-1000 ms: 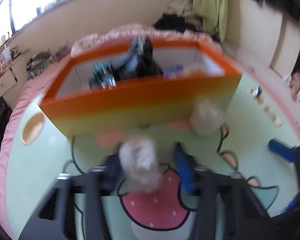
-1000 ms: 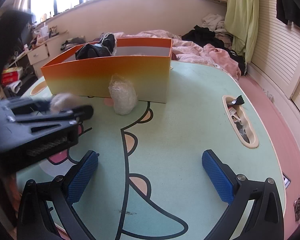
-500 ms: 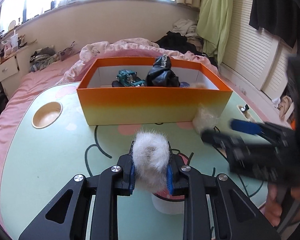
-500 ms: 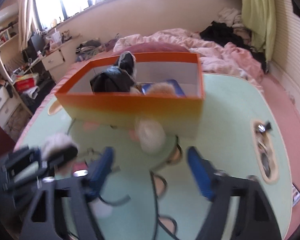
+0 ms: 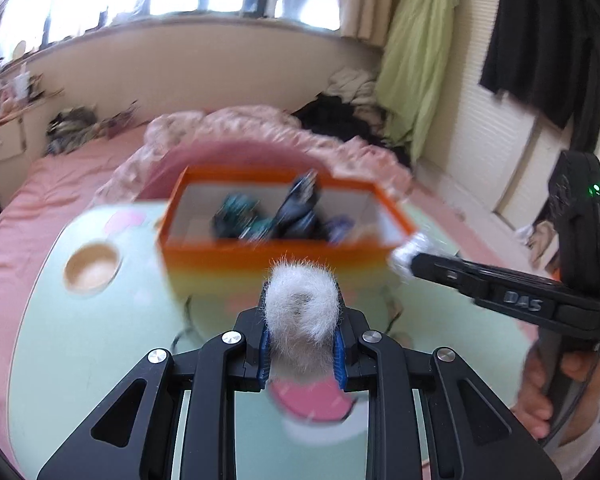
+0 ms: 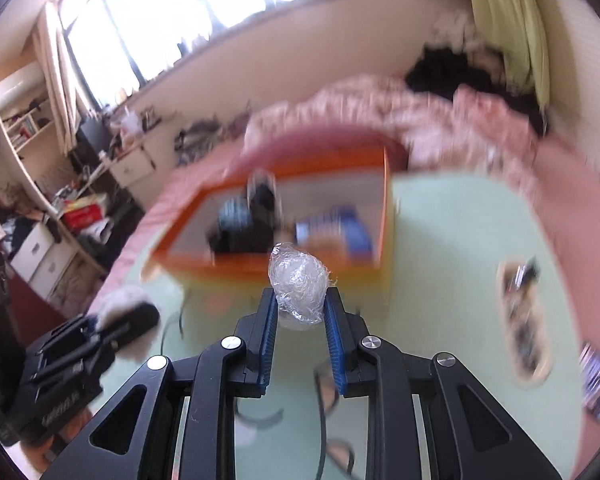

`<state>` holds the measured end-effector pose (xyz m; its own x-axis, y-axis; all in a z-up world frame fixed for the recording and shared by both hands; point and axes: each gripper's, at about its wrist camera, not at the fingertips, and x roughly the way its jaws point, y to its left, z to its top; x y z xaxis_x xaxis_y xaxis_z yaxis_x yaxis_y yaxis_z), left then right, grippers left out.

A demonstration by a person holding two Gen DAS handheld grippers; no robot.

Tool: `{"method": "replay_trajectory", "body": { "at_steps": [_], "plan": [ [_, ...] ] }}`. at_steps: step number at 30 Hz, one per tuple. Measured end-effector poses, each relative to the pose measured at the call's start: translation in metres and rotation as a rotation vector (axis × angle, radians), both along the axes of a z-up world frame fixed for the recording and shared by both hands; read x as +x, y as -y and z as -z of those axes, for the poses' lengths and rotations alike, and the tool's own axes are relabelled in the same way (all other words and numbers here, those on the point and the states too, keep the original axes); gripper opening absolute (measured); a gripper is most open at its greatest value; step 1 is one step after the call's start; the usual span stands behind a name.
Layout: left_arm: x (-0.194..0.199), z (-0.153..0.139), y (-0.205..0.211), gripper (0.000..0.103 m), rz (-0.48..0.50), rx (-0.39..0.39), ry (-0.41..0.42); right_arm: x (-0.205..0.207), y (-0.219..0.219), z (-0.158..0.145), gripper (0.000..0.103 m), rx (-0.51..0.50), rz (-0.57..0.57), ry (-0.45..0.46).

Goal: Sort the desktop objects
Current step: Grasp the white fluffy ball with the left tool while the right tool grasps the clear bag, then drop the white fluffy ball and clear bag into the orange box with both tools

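Now right fingers (image 6: 300,312) pinch the plastic wad (image 6: 298,286); left (image 5: 301,336) apparently squeezes fluff (image 5: 302,306).

Daylight is pouring through blown-out windows (image 6: 204,4) behind. Motion blur is smearing the orange box (image 5: 284,232) and worktop (image 5: 100,340); fisheye edges are bending.

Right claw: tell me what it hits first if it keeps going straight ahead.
Probably the near wall of the orange box, directly beyond the crumpled plastic ball that the right claw grips; blur leaves depth uncertain.
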<state>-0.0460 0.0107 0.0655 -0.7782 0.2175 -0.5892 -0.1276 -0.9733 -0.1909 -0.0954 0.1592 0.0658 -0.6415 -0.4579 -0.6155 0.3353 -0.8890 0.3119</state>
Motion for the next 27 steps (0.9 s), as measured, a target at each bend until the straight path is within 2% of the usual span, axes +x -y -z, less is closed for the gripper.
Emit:
{"method": "replay_trajectory", "body": {
  "at_steps": [2,4,5,6,7,8,9,10,12,14,16,17,18,19,20,22,24,27],
  "plan": [
    [-0.020,-0.017,-0.005,0.025,0.012,0.011,-0.015,-0.013,0.007,-0.015,0.023,0.024,0.030,-0.056],
    [-0.046,-0.028,-0.007,0.025,-0.032,-0.012,-0.024,-0.033,0.016,-0.020,0.024,0.045,0.053,-0.062],
    [-0.062,-0.029,-0.005,0.035,-0.078,-0.024,-0.034,-0.040,0.017,-0.019,0.026,0.047,0.058,-0.057],
    [-0.075,-0.027,-0.003,0.047,-0.116,-0.037,-0.037,-0.052,0.023,-0.014,0.044,0.057,0.068,-0.039],
    [-0.092,-0.018,0.000,0.068,-0.181,-0.075,-0.005,-0.060,0.024,-0.008,0.045,0.070,0.076,-0.017],
    [-0.102,-0.008,0.003,0.072,-0.221,-0.105,0.042,-0.071,0.030,0.004,0.058,0.111,0.101,0.034],
    [-0.109,0.002,0.006,0.072,-0.224,-0.116,0.088,-0.072,0.030,0.011,0.062,0.114,0.091,0.060],
    [-0.112,0.015,0.009,0.072,-0.183,-0.094,0.138,-0.069,0.034,0.013,0.063,0.129,0.082,0.007],
    [-0.108,0.026,0.019,0.072,-0.148,-0.020,0.147,-0.065,0.041,0.017,0.064,0.162,0.055,-0.003],
    [-0.094,0.020,0.026,0.072,-0.167,0.000,0.087,-0.057,0.047,0.013,0.064,0.179,0.056,-0.054],
    [-0.073,0.007,0.028,0.072,-0.167,0.021,0.013,-0.042,0.047,0.004,0.064,0.147,0.077,-0.122],
    [-0.061,0.001,0.027,0.073,-0.158,0.021,-0.013,-0.032,0.046,-0.001,0.070,0.119,0.089,-0.147],
    [-0.051,-0.003,0.025,0.077,-0.155,0.010,-0.025,-0.025,0.044,-0.004,0.082,0.099,0.096,-0.149],
    [-0.040,-0.004,0.022,0.081,-0.175,-0.036,-0.006,-0.018,0.044,-0.002,0.086,0.086,0.106,-0.137],
    [-0.032,0.000,0.018,0.082,-0.192,-0.083,0.037,-0.010,0.046,0.000,0.089,0.083,0.104,-0.119],
    [-0.018,0.014,0.014,0.082,-0.180,-0.135,0.116,0.000,0.048,0.011,0.089,0.125,0.078,-0.086],
    [-0.004,0.028,0.013,0.082,-0.164,-0.124,0.137,0.010,0.052,0.030,0.089,0.188,0.090,-0.043],
    [0.006,0.052,0.011,0.082,-0.142,-0.056,0.197,0.026,0.037,0.055,0.089,0.218,0.128,0.021]
  ]
}}
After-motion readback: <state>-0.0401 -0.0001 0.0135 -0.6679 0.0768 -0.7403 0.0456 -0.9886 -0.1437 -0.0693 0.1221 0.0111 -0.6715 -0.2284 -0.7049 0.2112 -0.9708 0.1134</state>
